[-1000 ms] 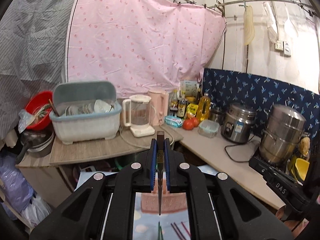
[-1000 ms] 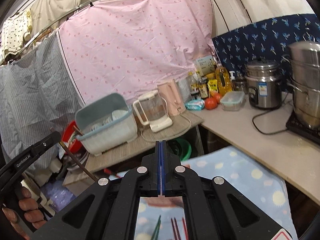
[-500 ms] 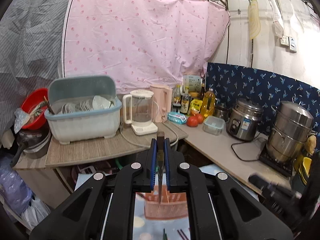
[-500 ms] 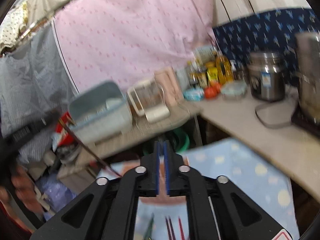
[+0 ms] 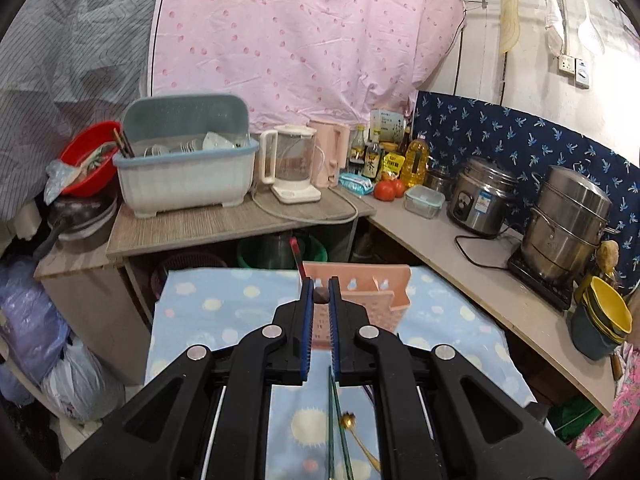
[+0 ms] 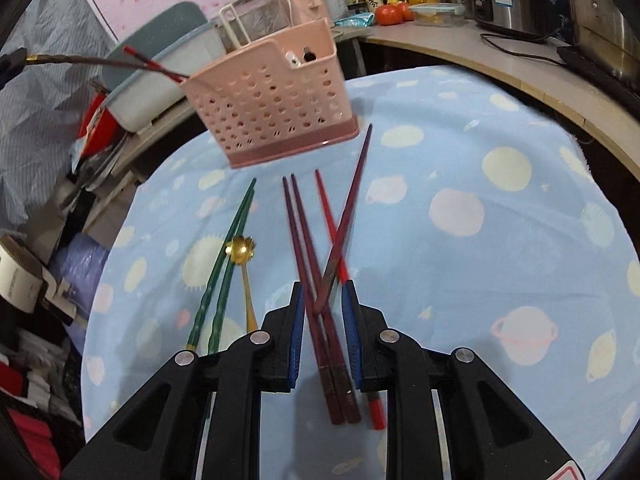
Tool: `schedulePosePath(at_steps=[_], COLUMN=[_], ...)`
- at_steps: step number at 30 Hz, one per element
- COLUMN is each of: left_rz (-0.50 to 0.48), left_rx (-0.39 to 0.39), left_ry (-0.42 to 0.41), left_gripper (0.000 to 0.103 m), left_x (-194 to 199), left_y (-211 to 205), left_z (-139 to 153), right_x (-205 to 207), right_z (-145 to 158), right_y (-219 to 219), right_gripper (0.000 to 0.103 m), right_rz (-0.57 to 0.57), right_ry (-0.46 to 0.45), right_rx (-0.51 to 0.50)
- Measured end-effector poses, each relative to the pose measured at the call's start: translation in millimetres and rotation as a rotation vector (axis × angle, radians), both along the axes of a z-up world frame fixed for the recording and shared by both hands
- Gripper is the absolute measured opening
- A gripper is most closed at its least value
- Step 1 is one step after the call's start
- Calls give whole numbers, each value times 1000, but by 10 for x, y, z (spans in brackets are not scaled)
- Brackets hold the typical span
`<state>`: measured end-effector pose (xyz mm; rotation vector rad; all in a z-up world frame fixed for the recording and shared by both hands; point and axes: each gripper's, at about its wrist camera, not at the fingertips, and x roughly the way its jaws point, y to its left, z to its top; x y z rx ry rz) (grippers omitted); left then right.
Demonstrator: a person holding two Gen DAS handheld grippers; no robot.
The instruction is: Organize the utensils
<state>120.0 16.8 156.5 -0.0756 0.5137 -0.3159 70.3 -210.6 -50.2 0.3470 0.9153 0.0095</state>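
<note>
A pink perforated utensil holder stands on the blue patterned cloth; it also shows in the left wrist view. My left gripper is shut on a dark chopstick with a red tip, held over the holder; that chopstick reaches the holder's left rim in the right wrist view. My right gripper is open, low over several maroon and red chopsticks on the cloth. Green chopsticks and a gold spoon lie to their left.
Behind the cloth runs a counter with a dish basket, a blender jug, bottles, tomatoes, a rice cooker and a steel steamer pot. Stacked bowls sit at the right. Bags lie left.
Both grippers tilted down toward the cloth. My right gripper opened and dropped over the maroon chopsticks. My left gripper brought its chopstick over the pink holder.
</note>
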Motion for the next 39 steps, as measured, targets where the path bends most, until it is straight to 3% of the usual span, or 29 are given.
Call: schedulePosePath(at_steps=[11, 15, 20, 23, 28, 33, 39], left_rz=[8, 7, 8, 10, 9, 3, 8], left_rx=[-12, -14, -12, -8, 4, 12, 49], left_ry=[40, 40, 38, 29, -5, -38, -57], left_gripper=[7, 7, 7, 7, 7, 7, 7], left_x=[-84, -83, -76, -41, 39, 153, 372], left_y=[84, 85, 86, 87, 33, -56, -196], left_z=[-114, -113, -111, -59, 89, 219, 287], right_x=[88, 92, 46, -12, -32, 130, 444], right_z=[-186, -244, -171, 34, 654, 1334, 1884], right_y=[153, 133, 92, 21, -162, -386, -546], right_gripper=[19, 8, 8, 8, 7, 7, 7], right_rz=[12, 10, 0, -19, -47, -64, -66], right_ry=[25, 38, 16, -34, -171, -304, -408], right_rx=[-73, -72, -68, -49, -39, -46, -46])
